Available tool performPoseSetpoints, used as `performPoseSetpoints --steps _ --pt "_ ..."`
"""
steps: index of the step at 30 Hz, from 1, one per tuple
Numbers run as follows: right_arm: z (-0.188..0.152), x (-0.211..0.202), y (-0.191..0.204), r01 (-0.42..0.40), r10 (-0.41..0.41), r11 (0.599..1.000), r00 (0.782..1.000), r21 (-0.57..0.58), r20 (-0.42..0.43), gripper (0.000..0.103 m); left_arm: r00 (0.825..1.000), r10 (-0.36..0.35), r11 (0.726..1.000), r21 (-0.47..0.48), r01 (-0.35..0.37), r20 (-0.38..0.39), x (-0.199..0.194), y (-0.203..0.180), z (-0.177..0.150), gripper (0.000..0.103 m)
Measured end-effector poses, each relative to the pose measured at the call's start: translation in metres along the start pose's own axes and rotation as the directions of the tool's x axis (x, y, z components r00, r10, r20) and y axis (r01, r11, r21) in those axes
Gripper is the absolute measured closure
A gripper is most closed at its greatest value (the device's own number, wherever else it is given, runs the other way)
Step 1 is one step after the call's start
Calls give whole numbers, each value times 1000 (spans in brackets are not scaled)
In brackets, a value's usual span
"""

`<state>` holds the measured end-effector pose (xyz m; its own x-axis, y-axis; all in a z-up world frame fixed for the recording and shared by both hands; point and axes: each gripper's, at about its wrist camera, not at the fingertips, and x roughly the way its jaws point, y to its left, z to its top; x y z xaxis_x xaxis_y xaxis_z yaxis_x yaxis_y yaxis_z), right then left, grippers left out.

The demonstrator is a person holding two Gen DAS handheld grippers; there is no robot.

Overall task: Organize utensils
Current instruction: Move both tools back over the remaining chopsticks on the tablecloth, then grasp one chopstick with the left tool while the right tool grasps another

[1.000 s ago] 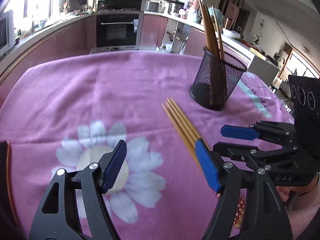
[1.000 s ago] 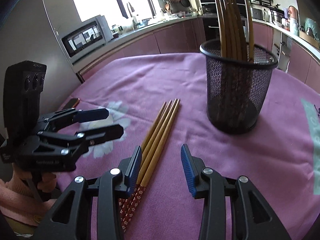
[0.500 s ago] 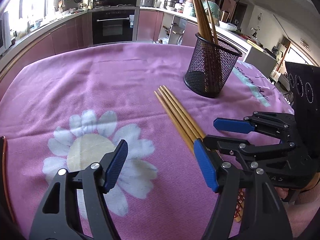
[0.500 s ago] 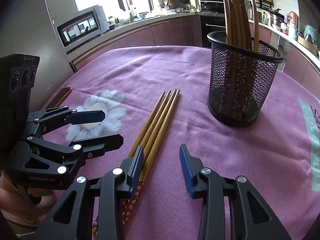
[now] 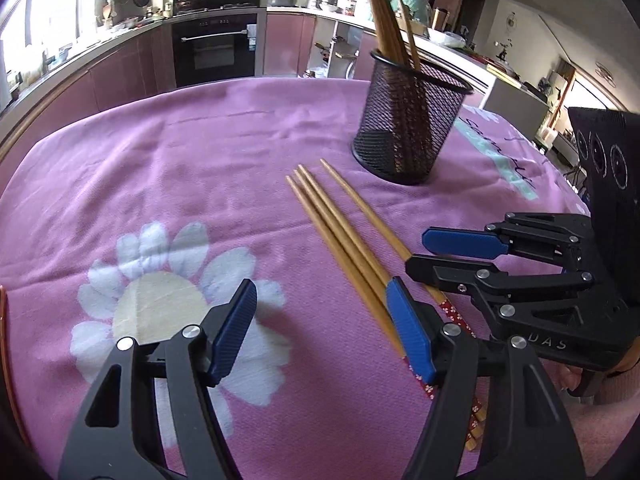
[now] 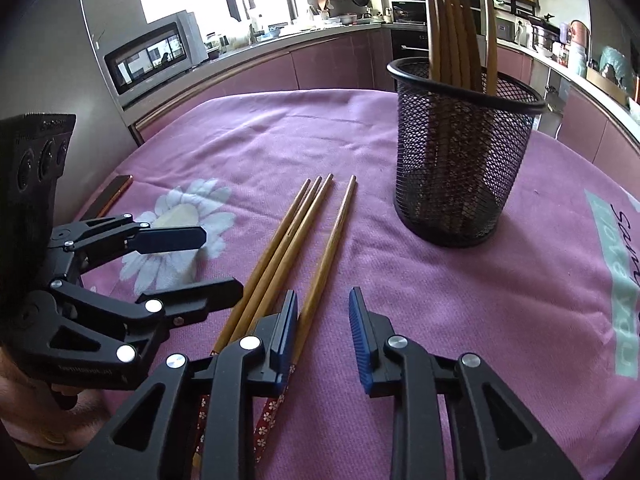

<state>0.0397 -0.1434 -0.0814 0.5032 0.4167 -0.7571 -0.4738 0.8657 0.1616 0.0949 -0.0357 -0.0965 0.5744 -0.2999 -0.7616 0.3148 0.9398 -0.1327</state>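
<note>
Your right gripper (image 6: 322,332) sits low over the pink cloth (image 6: 460,300), and its jaws have just been closing. 1 chopstick (image 6: 332,248) lies between its blue pads (image 6: 286,330). That stick lies right against the left pad, but there is a gap to the right pad, so nothing is pinched yet. This stick lies a little apart from the other 3.

The other 3 chopsticks (image 6: 280,248) lie side by side on the cloth, just left of that pad. Their thin tips point away from you, toward the far side of the table. Their red flower ends are near you, partly hidden under the gripper.

Your left gripper (image 5: 320,330) has its jaws wide apart and holds nothing. Its right pad is just over the thick part of the 3 sticks. Its left pad is over the white flower (image 5: 160,300) printed on the cloth.

The black mesh cup (image 6: 460,152) stands upright on the cloth, past the stick tips and a bit to the right. More chopsticks (image 6: 452,24) stand in it, leaning a little.

A flat dark thing with a brown rim (image 6: 108,196) lies at the left edge of the table. You cannot tell what it is.
</note>
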Motion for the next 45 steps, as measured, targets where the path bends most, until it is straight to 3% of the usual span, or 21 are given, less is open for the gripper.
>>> performPoseSetpoints --steps 4,16,21,27,35,45 --pt "0 0 0 -1 1 1000 1000 -1 0 78 1000 23 999 31 -23 -6 3 -5 -1 40" --pt "1 0 1 0 0 1000 1000 -11 -2 78 1000 3 998 55 -2 -17 3 2 -1 61" --pt "5 4 4 8 -9 1000 1000 -21 -4 79 1000 6 999 54 -5 -14 6 4 3 75" --pt "13 11 7 24 -25 999 1000 -20 -10 82 1000 15 999 33 -14 -10 9 4 7 76" --pt "16 13 3 45 -45 999 999 6 -7 97 999 43 999 10 -43 -4 10 5 9 88" --pt "14 6 -6 1 -2 999 1000 49 17 98 999 36 999 -32 -36 2 7 9 8 96"
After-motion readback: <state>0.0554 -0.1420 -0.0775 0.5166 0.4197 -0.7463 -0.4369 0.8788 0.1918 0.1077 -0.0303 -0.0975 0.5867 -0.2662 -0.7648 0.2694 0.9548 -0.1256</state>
